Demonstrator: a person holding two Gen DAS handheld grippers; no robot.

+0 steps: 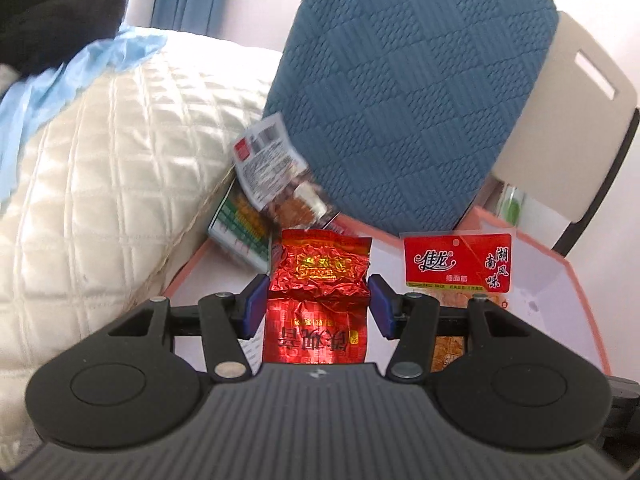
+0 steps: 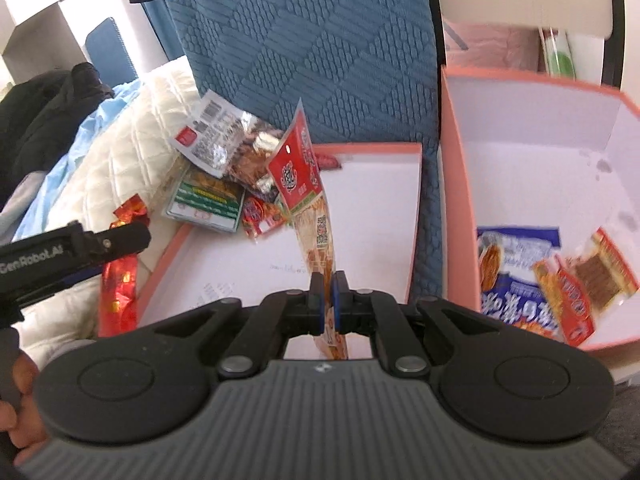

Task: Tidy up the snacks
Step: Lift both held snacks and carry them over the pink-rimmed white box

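A blue cushion (image 2: 304,52) leans by a quilted bed (image 1: 100,152). Two pink trays (image 2: 412,200) hold snacks. Left claw (image 1: 318,304) grips a red packet (image 1: 320,280); right claw (image 2: 329,300) pinches a strip pack (image 2: 304,176).

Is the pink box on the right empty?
No, the pink box already has snacks in it: a blue and white packet and a red and orange packet lie at its bottom.

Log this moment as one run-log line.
left tool: shut on red foil packet | right tool: shut on strip snack | pink box: partly filled
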